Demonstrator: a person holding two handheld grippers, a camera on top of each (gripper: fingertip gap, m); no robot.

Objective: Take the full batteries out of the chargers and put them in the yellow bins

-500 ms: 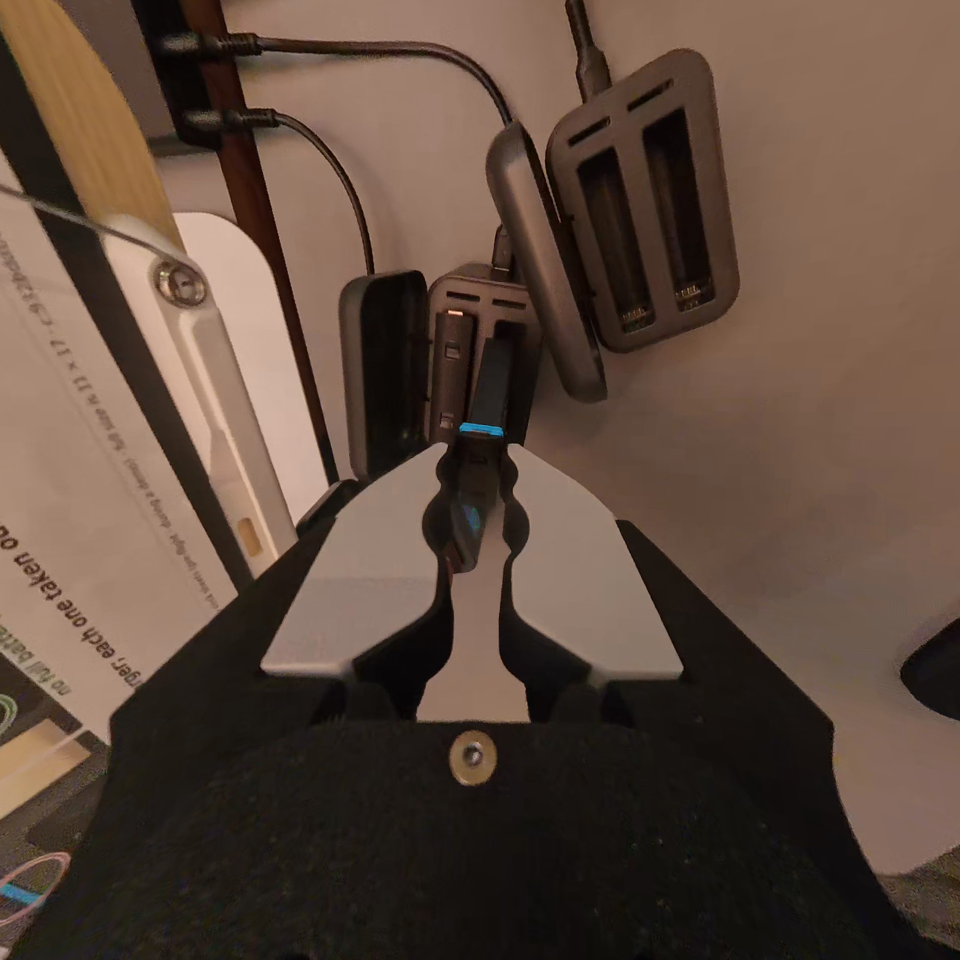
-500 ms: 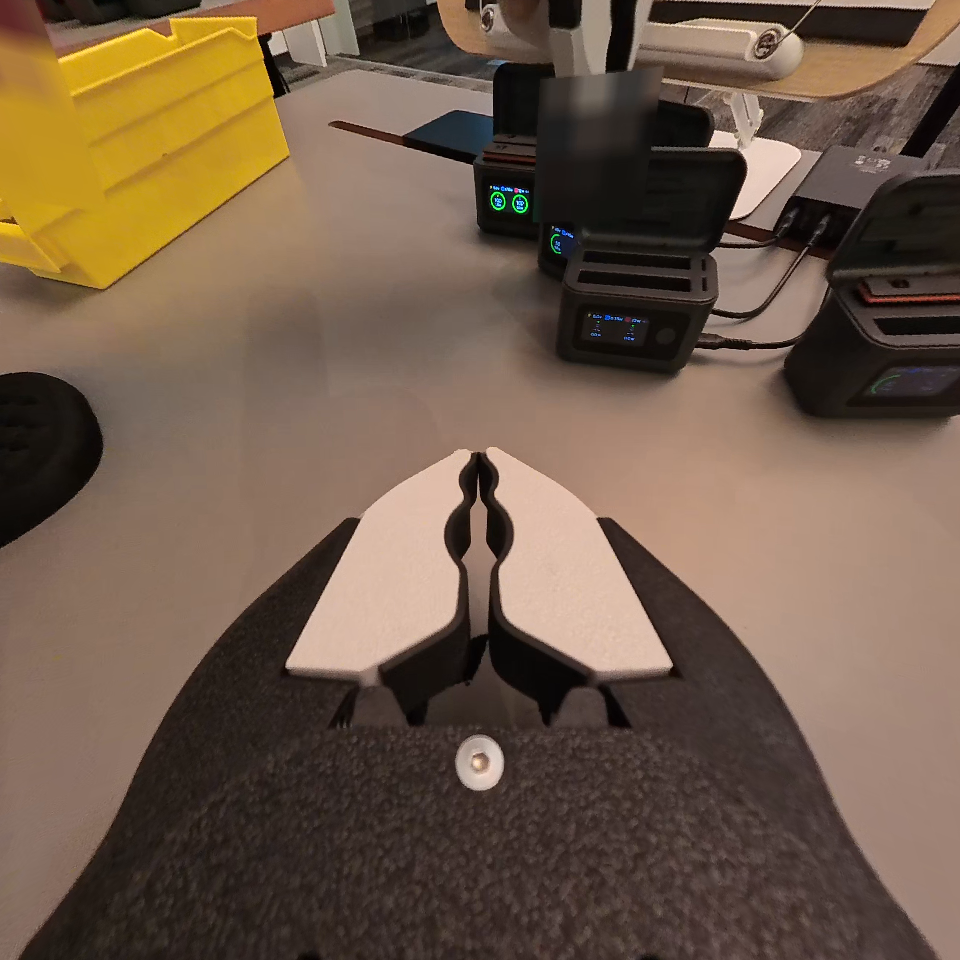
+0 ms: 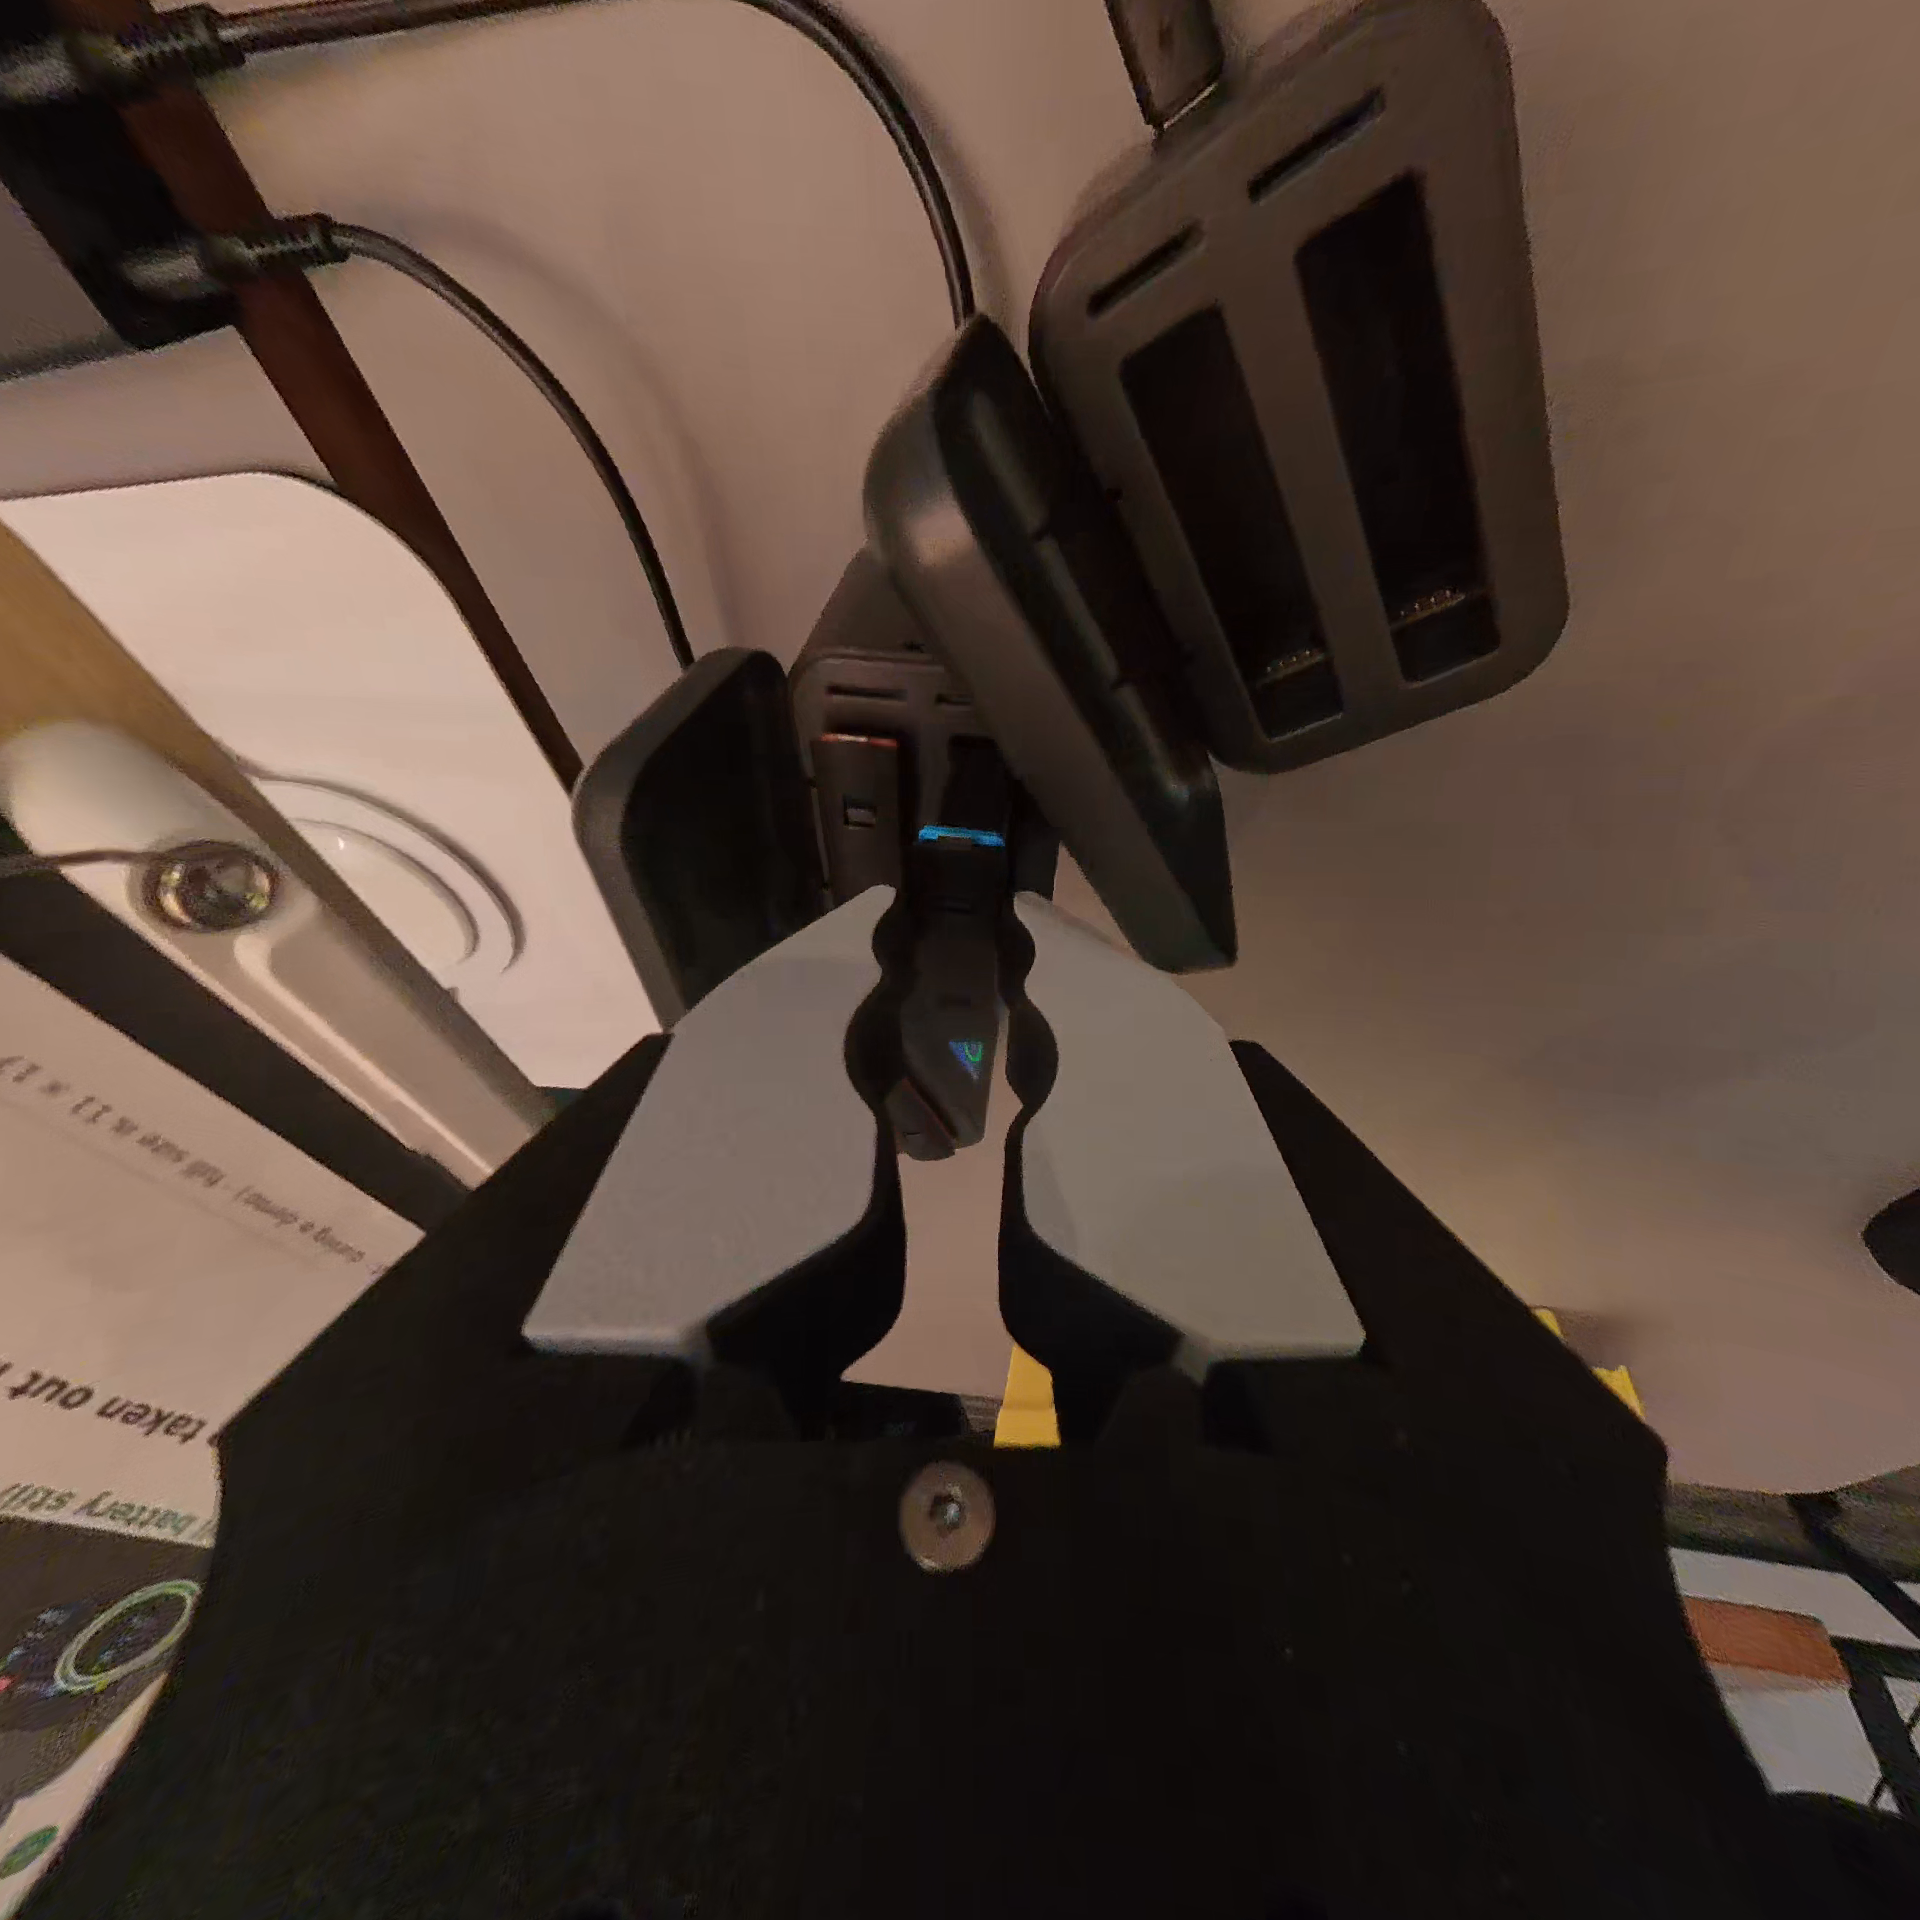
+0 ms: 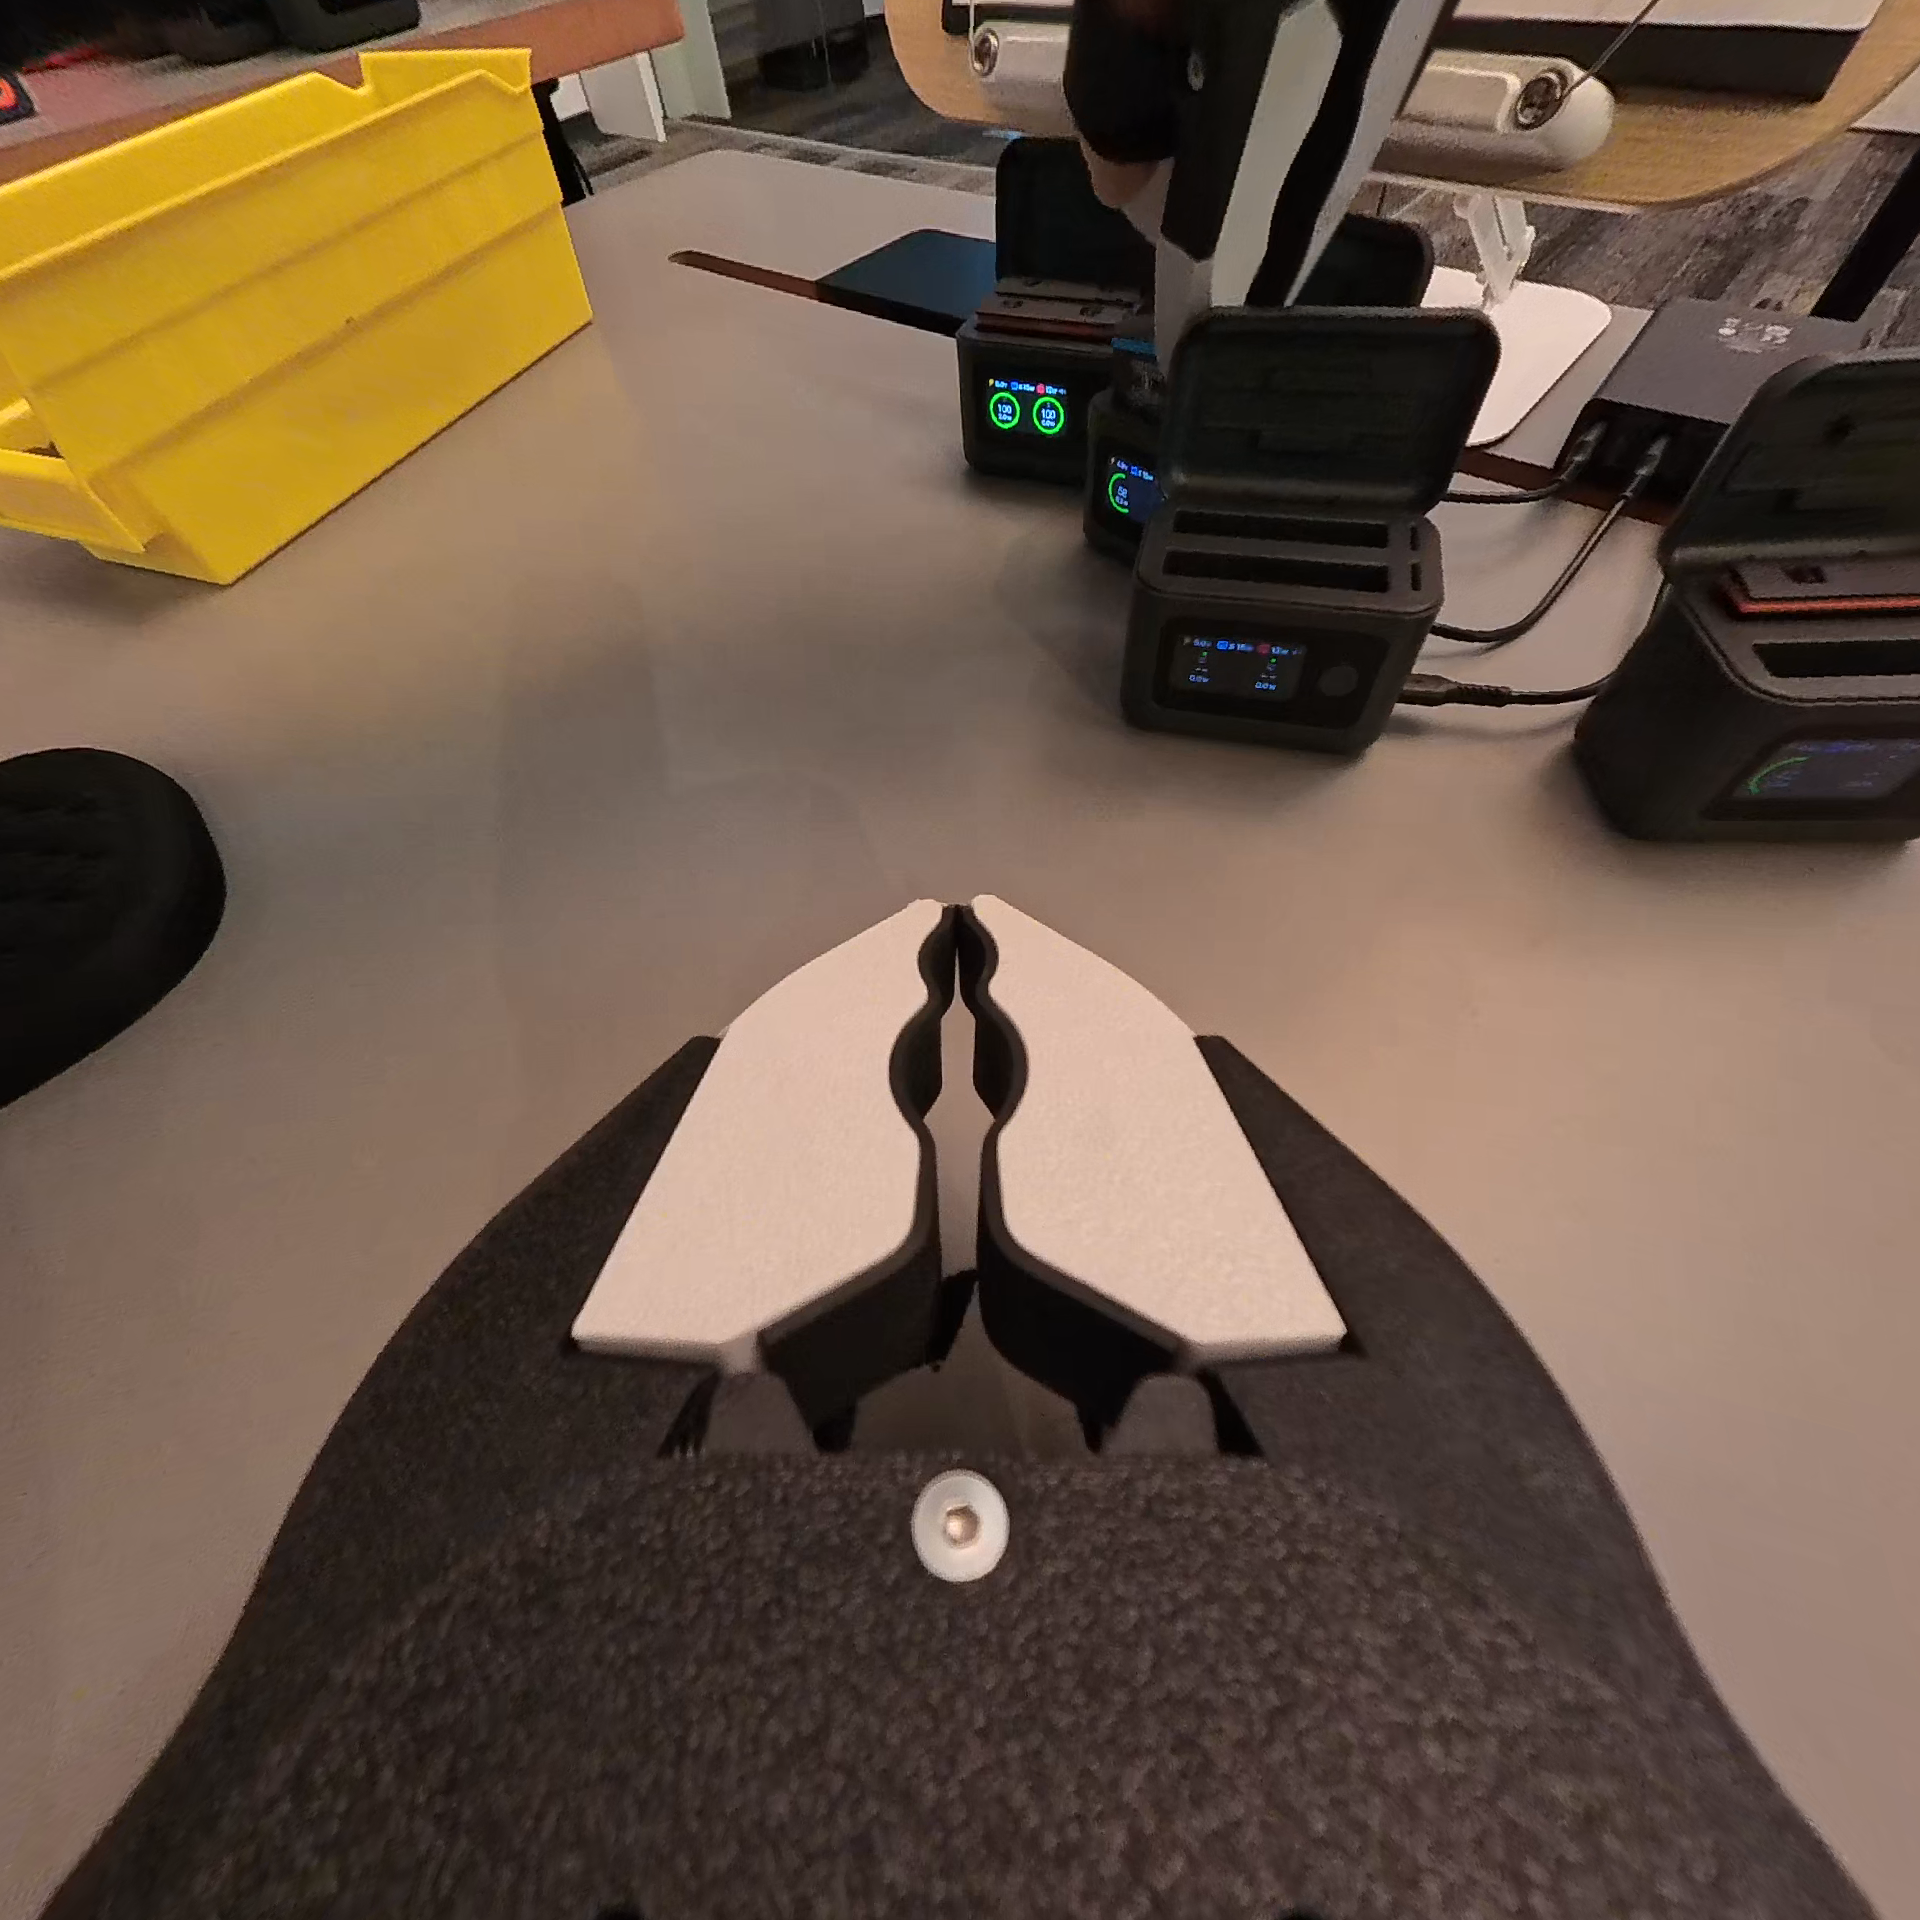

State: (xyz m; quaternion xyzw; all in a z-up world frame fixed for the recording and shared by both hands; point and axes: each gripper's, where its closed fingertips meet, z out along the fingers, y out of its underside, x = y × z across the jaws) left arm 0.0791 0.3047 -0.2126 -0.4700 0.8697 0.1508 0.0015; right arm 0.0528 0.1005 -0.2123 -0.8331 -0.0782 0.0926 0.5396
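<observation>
The left gripper (image 3: 951,914) is clamped on a dark battery (image 3: 951,997) with a blue end, just above its open charger (image 3: 831,800). The right gripper (image 4: 961,909) hangs pressed together and empty over the table (image 4: 727,665), yellow bin (image 4: 281,301) far left

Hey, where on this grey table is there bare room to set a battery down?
The widest bare stretch of the grey table lies between the yellow plastic bin, the black round pad and the shut right gripper. It is crowded at right, among the black lidded chargers and their black cables.
</observation>
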